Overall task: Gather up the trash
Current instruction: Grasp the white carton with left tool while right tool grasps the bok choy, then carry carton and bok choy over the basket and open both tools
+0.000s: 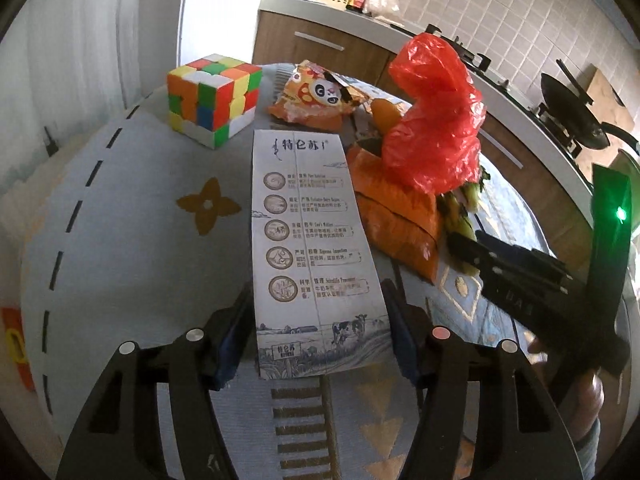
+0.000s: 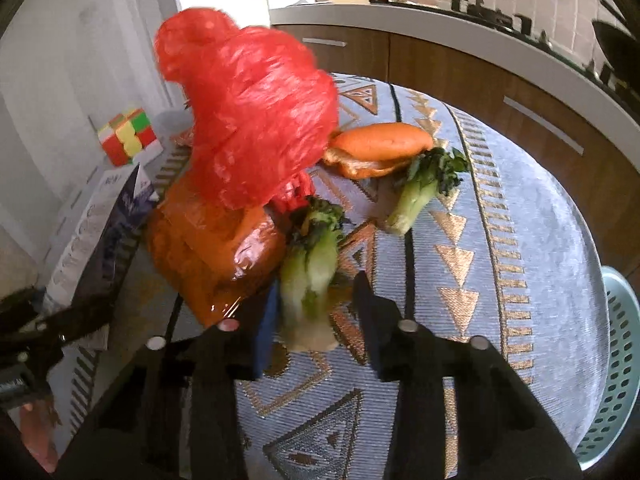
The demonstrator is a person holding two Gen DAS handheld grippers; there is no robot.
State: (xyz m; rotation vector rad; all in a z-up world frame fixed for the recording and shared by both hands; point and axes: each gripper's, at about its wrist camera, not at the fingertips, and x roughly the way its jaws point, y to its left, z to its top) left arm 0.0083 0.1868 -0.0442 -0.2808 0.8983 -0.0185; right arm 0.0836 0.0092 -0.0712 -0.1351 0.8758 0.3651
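Note:
A white milk carton [image 1: 316, 240] lies flat on the table, its near end between my left gripper's [image 1: 320, 320] open fingers; it also shows in the right wrist view [image 2: 84, 248]. My right gripper [image 2: 316, 304] is open around the stalk end of a bok choy piece [image 2: 310, 280]. A red plastic bag [image 1: 432, 120] [image 2: 248, 120] sits on an orange wrapper [image 1: 396, 212] [image 2: 216, 256]. A panda snack packet [image 1: 316, 94] lies behind the carton. A second bok choy piece [image 2: 424, 188] and a bun [image 2: 380, 148] lie farther back.
A Rubik's cube [image 1: 214, 98] [image 2: 128, 140] stands at the table's far left. A teal basket [image 2: 616, 368] sits off the table's right edge. A kitchen counter [image 1: 500, 92] with a stove and pan runs behind. The right gripper body [image 1: 540, 280] shows at right.

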